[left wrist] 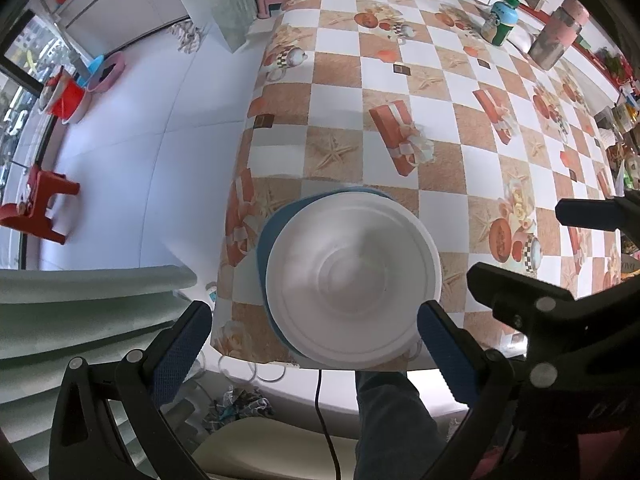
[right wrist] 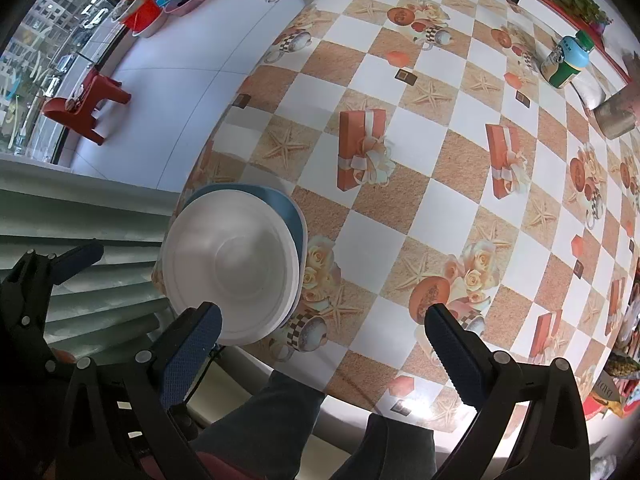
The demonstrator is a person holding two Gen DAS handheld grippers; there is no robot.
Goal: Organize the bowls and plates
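Your left tongs [left wrist: 316, 334] are spread wide and empty, tilted down over the near left corner of the bench [left wrist: 440, 92], with their blue pads either side of the white bowl [left wrist: 352, 280]; the right-hand pad sits just beside the bowl's near rim, though contact cannot be judged. Your right tongs [right wrist: 324, 334] are also released and hold nothing, poised above the near edge of the bench to the right of the bowl, one pad overlapping its near rim in that view. The white bowl lies upside down on a blue plate [left wrist: 266, 240], whose rim shows on the left and far sides. Your trouser legs [right wrist: 276, 428] appear below the bench edge. At the far right of the checked tablecloth stand a green-capped bottle [left wrist: 500, 20] and a pink-lidded jar [left wrist: 558, 34]. A red stool [right wrist: 86, 108] stands on the floor at left.
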